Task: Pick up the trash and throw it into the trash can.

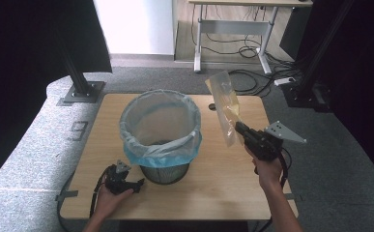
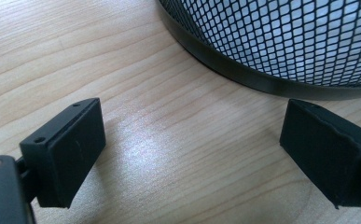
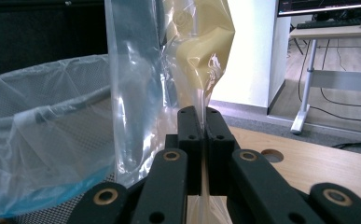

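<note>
**Plastic bag held aloft beside lined bin; drop into bin not yet made**

Step in hand: judged to be the carry phase of a disposal. The wire-mesh bin (image 1: 161,137), fitted with a pale blue-edged liner (image 1: 141,155), stands near the middle of the surface (image 1: 223,179). The clear plastic bag (image 1: 225,108), yellowish in its upper part, is off the surface, held up to the right of the bin and level with its rim, not yet over the opening.

The right gripper (image 1: 239,128) has its jaws fully closed on the lower part of the bag; the right gripper view shows the film pinched flat between the two pads, the rest of the bag standing up above them. The left gripper (image 1: 137,185) rests low on the surface just beside the foot of the bin, jaws wide apart with nothing between them; the left gripper view shows bare wood between the pads and the black base ring (image 2: 243,74) of the bin just ahead.

Next move, as judged: bring the bag leftward over the liner mouth, then release. The bag is light and limp, so it may cling to a pad or catch on the liner's edge.

Surface: light wood grain, with a cable hole (image 1: 212,106) near its far edge.

Room: grey carpet (image 1: 334,159), black frame posts (image 1: 76,72) at either side, a desk (image 1: 233,21) with trailing cables (image 1: 252,50) beyond.
</note>
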`<state>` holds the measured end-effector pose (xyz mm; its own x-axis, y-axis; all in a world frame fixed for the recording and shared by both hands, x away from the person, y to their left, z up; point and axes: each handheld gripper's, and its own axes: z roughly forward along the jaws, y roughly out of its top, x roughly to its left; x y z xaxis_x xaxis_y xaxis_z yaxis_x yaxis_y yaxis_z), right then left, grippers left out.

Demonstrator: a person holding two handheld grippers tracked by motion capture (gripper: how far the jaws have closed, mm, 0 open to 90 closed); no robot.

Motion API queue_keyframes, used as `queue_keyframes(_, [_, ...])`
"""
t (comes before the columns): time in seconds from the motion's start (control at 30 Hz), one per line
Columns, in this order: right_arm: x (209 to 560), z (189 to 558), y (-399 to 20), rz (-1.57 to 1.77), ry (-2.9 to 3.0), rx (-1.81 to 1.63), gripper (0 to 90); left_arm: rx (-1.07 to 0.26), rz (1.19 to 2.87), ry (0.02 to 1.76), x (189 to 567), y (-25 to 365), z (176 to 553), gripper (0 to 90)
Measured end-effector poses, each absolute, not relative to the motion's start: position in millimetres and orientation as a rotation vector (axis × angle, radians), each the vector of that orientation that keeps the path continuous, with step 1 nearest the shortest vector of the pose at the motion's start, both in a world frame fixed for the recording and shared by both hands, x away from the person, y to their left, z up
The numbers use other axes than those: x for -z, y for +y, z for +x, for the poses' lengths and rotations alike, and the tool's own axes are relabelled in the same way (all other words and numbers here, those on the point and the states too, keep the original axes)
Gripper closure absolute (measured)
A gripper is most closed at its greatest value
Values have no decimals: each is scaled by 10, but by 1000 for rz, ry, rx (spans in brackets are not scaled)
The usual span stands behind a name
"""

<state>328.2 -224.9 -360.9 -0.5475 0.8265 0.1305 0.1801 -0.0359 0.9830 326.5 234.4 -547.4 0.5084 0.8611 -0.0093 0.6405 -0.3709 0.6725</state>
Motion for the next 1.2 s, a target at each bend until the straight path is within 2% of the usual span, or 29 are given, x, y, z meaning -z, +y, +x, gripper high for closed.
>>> queue_keyframes(0.33, [3468,3269,-2178,1034,1695,-1705,869,-464,2132,1222,5473,2343,3267,65])
queue_keyframes(1.2, [3385,3231,-1846,922,1751,-1756,869,-464,2132,1223,5473,2342,3266,66])
